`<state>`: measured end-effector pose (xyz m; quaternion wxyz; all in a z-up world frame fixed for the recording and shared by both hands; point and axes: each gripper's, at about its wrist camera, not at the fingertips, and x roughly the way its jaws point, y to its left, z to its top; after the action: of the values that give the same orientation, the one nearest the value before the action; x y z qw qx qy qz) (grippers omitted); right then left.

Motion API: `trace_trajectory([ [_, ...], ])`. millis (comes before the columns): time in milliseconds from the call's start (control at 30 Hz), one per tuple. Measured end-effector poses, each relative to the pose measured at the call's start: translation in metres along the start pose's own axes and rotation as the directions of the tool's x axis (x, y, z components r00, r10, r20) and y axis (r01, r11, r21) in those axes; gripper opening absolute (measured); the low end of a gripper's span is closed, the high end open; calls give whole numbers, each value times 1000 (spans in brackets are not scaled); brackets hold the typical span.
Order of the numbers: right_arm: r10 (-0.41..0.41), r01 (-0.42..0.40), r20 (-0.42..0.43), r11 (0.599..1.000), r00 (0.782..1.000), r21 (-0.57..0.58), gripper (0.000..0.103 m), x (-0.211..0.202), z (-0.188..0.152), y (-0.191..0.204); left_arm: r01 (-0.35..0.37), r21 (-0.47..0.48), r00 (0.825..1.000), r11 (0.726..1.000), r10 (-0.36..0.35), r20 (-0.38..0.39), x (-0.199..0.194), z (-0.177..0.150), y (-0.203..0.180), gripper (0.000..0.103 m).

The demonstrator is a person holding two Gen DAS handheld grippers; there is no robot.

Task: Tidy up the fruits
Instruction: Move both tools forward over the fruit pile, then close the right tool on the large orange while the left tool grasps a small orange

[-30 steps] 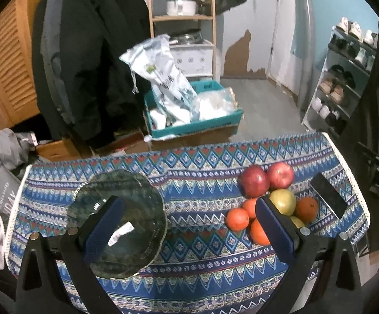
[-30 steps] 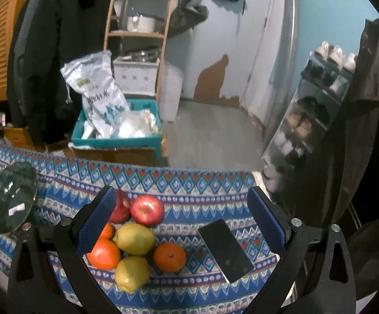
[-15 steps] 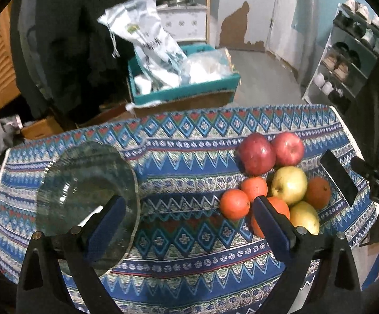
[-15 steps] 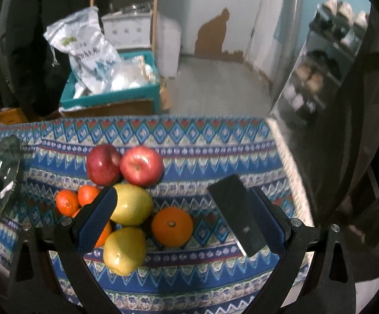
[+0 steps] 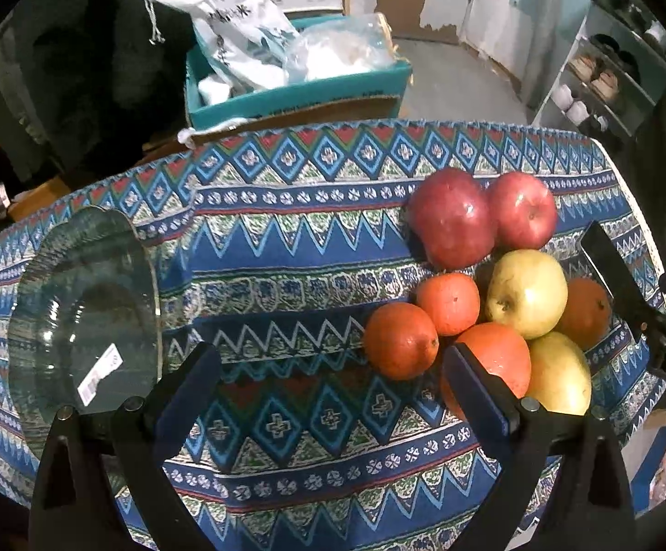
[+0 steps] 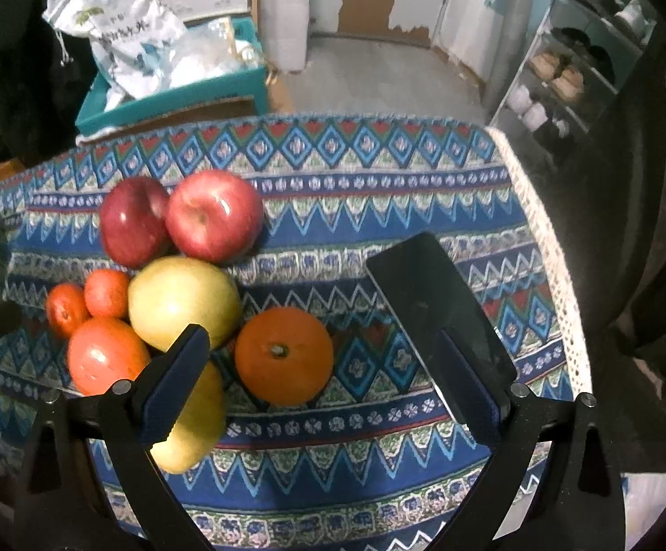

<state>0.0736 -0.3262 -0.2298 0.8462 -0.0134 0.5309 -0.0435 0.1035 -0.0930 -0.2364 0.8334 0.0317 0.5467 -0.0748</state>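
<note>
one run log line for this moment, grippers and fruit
left gripper: open, empty | right gripper: open, empty | fruit pile: on tablecloth, untouched | glass plate: empty

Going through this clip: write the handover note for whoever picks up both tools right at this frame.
Left tool: open, empty, above the cloth between the glass plate and the fruit pile.
Right tool: open, empty, over the orange beside the black phone.
Fruit: two red apples, two yellow-green fruits and the oranges all sit clustered on the tablecloth.
Done: nothing; the plate is empty.
Left: all the sorting, presumably onto the plate.
</note>
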Motion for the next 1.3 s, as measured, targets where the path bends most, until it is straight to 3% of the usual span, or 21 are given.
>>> trace_trajectory([
  [267,10,-9,-37,1000,999,5,95,18,-2,0,28,-21,999,999,-28,-34,19,0,-1,98],
  [400,22,-22,-55,1000,998,1,94,26,-2,2,34,-19,997,999,-35,-62,29,-2,-4,88],
  [867,68,-68,-123,998,990,5,90,55,-6,3,138,-60,986,989,-143,-83,48,0,-8,85],
  [933,91,-91,-146,996,985,12,83,61,-8,3,158,-70,983,985,-164,-82,51,0,-6,83],
  [1067,133,-127,-175,991,976,43,75,68,-11,2,200,-85,975,976,-207,-84,53,0,-3,76],
  [1133,145,-140,-170,989,975,43,66,68,-11,3,213,-83,972,974,-220,-80,51,-1,-6,71],
  [1300,121,-120,-156,993,980,14,65,63,-9,9,247,-55,965,967,-251,-77,47,-2,-11,49],
])
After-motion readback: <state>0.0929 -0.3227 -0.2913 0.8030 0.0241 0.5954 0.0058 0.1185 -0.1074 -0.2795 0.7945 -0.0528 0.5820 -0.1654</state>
